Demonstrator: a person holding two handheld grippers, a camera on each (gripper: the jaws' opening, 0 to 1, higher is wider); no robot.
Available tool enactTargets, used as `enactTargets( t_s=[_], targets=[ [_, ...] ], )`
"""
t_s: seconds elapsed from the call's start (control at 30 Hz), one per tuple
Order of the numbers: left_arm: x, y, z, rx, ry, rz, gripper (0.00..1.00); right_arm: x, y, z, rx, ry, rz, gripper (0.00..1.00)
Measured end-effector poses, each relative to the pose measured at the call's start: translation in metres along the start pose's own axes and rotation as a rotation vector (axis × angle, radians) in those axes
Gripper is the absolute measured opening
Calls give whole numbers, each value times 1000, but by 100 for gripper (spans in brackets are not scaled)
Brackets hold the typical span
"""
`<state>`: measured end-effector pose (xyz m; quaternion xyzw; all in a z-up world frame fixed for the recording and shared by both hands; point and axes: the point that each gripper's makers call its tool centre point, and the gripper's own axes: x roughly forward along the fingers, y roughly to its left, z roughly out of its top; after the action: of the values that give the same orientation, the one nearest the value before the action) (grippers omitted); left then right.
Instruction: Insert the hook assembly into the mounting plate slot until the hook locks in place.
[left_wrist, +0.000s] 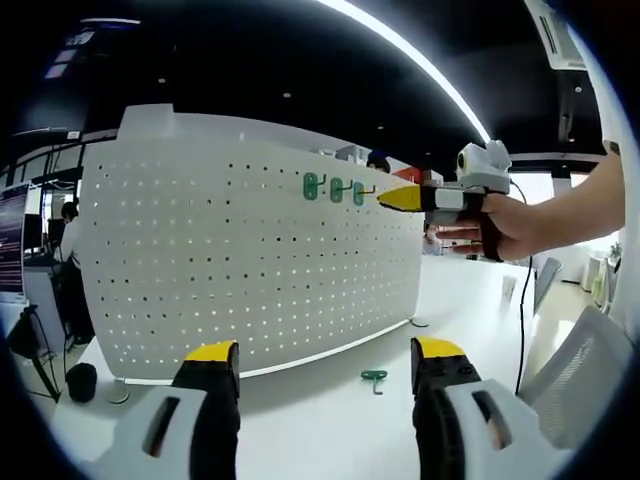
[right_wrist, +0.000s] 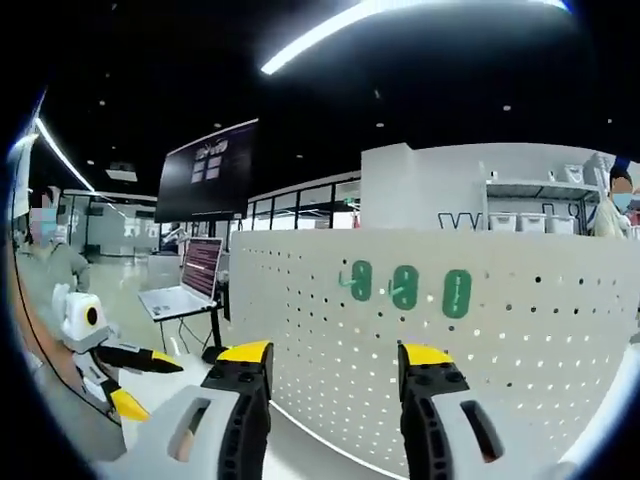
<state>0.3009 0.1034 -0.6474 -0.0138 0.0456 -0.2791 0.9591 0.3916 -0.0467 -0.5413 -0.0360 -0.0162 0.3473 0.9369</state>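
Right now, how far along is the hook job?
Three green hooks already sit on the white pegboard. The right tongs are at the rightmost hook, apparently seating it. One green hook lies on the table; the left tongs are open.

Too small in the left gripper view to tell the shape of the loose green hook lying on the table. Hidden behind the white pegboard: how the three green hooks seat in its holes. Cut off at the right gripper view's left edge: the other gripper, jaw gap unclear.
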Motion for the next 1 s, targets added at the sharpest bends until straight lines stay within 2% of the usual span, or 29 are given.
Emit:
enactTargets(
  t_s=[1.0],
  targets=[
    [-1, -3, 2, -5, -6, -3, 73, -57, 40, -52, 33, 65, 39, 61]
  ],
)
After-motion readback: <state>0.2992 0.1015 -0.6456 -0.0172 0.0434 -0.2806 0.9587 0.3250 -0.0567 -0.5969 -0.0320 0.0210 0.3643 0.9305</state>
